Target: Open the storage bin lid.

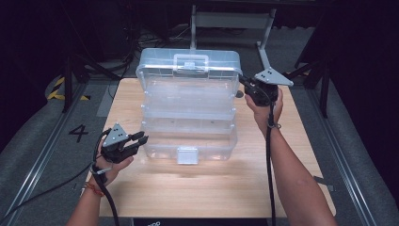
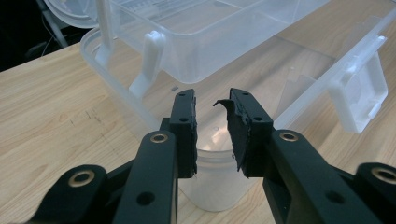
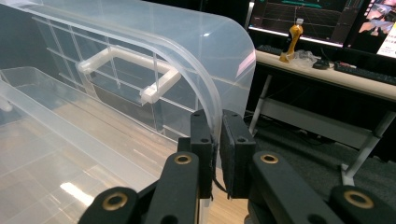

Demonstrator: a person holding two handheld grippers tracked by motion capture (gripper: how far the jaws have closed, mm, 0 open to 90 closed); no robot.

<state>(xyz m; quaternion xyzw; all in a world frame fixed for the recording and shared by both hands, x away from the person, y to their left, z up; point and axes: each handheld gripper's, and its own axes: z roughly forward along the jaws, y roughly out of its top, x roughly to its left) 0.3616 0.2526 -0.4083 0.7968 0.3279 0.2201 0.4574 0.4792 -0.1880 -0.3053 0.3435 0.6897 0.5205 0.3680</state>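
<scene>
Two grippers work the clear storage box [image 1: 188,113] at the desk's far middle: the right gripper [image 3: 214,140] pinches the raised lid's edge [image 3: 219,93], the left gripper [image 2: 212,116] waits narrowly parted at the near-left corner, so lowering the lid looks next

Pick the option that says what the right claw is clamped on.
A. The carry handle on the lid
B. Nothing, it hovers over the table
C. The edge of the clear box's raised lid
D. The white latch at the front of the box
C: in the right gripper view the right claw has its jaws pressed on the thin curved rim of the raised lid of the clear box, with the handle off to the side.
</scene>
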